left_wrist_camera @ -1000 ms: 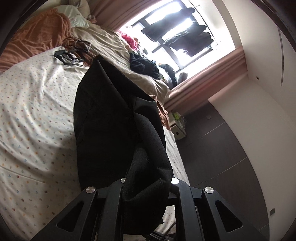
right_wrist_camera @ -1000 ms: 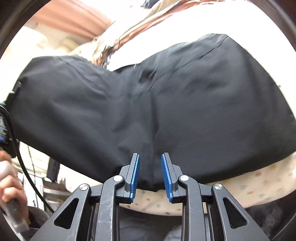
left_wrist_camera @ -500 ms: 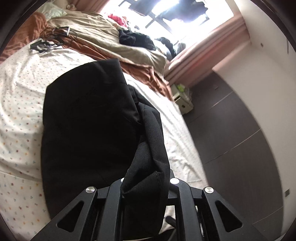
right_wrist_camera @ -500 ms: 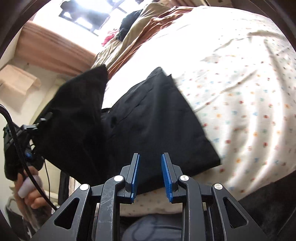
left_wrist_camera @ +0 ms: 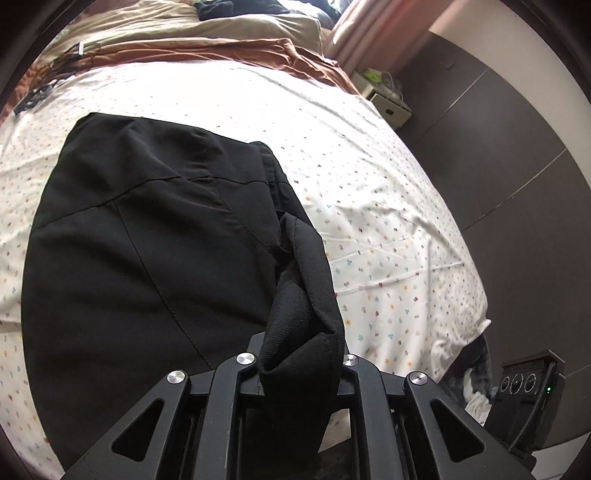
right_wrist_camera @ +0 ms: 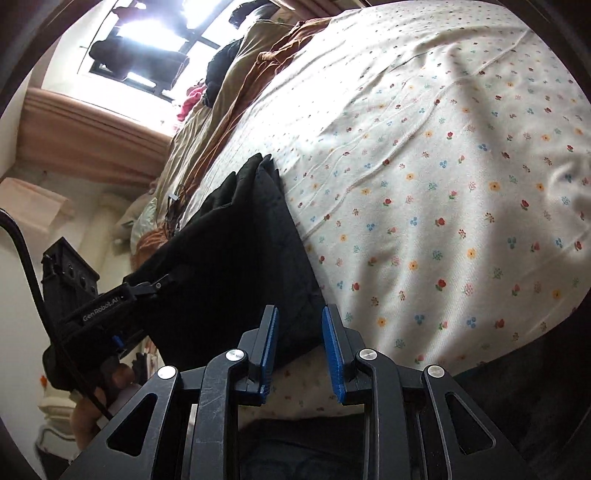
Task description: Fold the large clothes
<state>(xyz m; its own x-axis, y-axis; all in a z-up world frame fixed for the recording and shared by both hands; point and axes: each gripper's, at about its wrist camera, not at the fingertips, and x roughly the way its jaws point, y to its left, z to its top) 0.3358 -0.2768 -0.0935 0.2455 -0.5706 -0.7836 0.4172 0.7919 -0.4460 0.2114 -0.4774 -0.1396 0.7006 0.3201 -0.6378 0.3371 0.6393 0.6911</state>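
Observation:
A black garment (left_wrist_camera: 147, 240) lies spread on the flowered bed sheet (left_wrist_camera: 388, 192), in the left half of the left wrist view. One bunched edge rises from it into my left gripper (left_wrist_camera: 299, 343). Those jaws are opening, and the thick roll of cloth still sits pinched between them and hides the pads. In the right wrist view the same garment (right_wrist_camera: 240, 258) shows as a dark folded stack at the left. My left gripper (right_wrist_camera: 155, 286) grips its near corner, with a hand (right_wrist_camera: 88, 406) below. My right gripper (right_wrist_camera: 299, 332) stands open at the garment's near edge, nothing between its blue pads (right_wrist_camera: 269, 339).
A brown blanket (left_wrist_camera: 258, 55) and a beige duvet (left_wrist_camera: 229, 26) lie bunched at the far end of the bed. A white bedside unit (left_wrist_camera: 388, 103) and a dark wardrobe wall (left_wrist_camera: 517, 147) stand to the right. Dark clothes hang at the window (right_wrist_camera: 140, 55).
My left gripper has swung down and laid the hanging garment flat on the sheet. The right gripper has slid right along the bed edge, so the garment now sits at its left.

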